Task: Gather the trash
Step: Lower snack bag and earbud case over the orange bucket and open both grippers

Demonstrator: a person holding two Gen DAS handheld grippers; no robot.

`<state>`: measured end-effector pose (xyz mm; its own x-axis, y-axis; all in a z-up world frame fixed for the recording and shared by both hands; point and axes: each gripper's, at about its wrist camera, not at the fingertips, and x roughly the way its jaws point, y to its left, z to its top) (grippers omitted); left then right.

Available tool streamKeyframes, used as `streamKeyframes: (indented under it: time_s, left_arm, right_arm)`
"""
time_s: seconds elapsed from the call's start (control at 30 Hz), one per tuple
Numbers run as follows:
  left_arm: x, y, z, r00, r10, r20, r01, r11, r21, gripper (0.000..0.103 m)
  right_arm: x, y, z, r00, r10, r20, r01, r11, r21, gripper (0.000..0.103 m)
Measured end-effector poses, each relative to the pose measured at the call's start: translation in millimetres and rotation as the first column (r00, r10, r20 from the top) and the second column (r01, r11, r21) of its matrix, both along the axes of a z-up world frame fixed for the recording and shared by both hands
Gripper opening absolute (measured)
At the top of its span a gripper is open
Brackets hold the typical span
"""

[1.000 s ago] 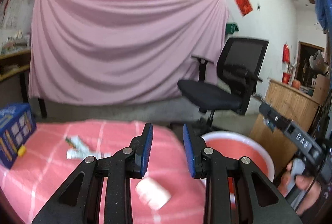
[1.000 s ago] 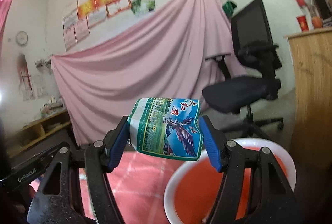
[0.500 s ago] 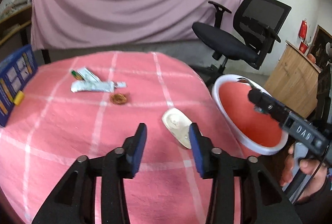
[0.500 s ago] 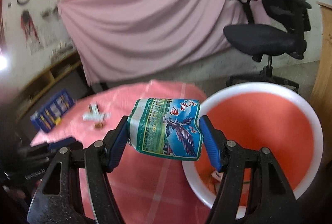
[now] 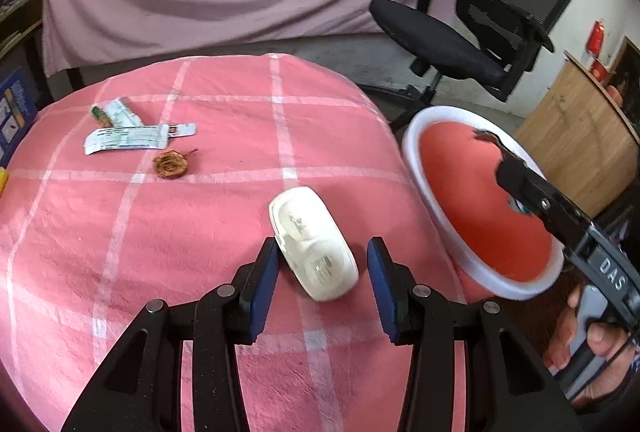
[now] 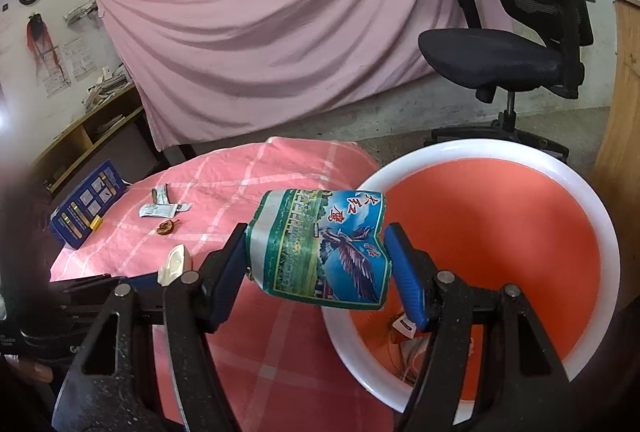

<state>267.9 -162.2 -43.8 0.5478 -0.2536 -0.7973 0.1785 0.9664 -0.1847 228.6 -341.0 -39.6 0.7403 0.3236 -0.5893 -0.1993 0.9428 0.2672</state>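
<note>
My left gripper (image 5: 322, 284) is open, its fingers on either side of a white plastic container (image 5: 312, 244) lying on the pink checked tablecloth (image 5: 160, 232). My right gripper (image 6: 318, 264) is shut on a green and blue snack wrapper (image 6: 320, 248) and holds it at the left rim of the red bin with a white rim (image 6: 600, 232). The bin also shows in the left wrist view (image 5: 480, 204), beside the table's right edge. Some trash (image 6: 404, 336) lies at the bin's bottom.
Two green and white sachets (image 5: 124, 136) and a brown dried fruit piece (image 5: 170, 164) lie at the far left of the table. A blue box (image 6: 86, 208) stands at the table's left edge. A black office chair (image 5: 472, 36) and a wooden cabinet (image 5: 576, 136) stand behind the bin.
Both grippers tilted down toward the table. My left gripper moved forward until its open fingers straddle the white container. My right gripper kept the wrapper and came closer to the bin.
</note>
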Motion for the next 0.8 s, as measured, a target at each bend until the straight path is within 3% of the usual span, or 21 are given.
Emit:
streamKeyframes:
  time_s: [0.1,0.23,0.37,0.5,0.67,0.8]
  left_arm:
    - [1,2,-4,1.000,0.029,-0.004,-0.029,0.999,0.029,0.025]
    - [-2,4,-2,1.000,0.011,0.017,-0.012,1.000,0.017,0.025]
    - [-15,2,20,0.985,0.014,0.174,-0.018,1.000,0.025,0.025]
    - [-31,-8,59,0.916,0.004,0.401,-0.008,1.000,0.009,0.025]
    - [-36,-25,90,0.835,-0.042,0.548,0.076,0.996,-0.039,0.025]
    - [-39,-52,102,0.772,-0.119,0.625,0.148,0.989,0.006,0.025]
  right_arm:
    - [1,-1,-2,1.000,0.002,-0.014,-0.002,1.000,0.000,0.084]
    - [-1,1,-3,1.000,0.007,-0.018,-0.007,1.000,0.004,0.084]
    - [-9,-1,9,0.998,-0.027,0.050,0.027,1.000,-0.010,0.084]
    - [-34,-9,38,0.963,-0.097,0.250,0.104,0.994,-0.017,0.084]
    - [-66,-26,65,0.865,-0.208,0.457,0.220,0.975,0.028,0.084]
    - [-80,-44,74,0.800,-0.279,0.532,0.287,0.955,0.069,0.084]
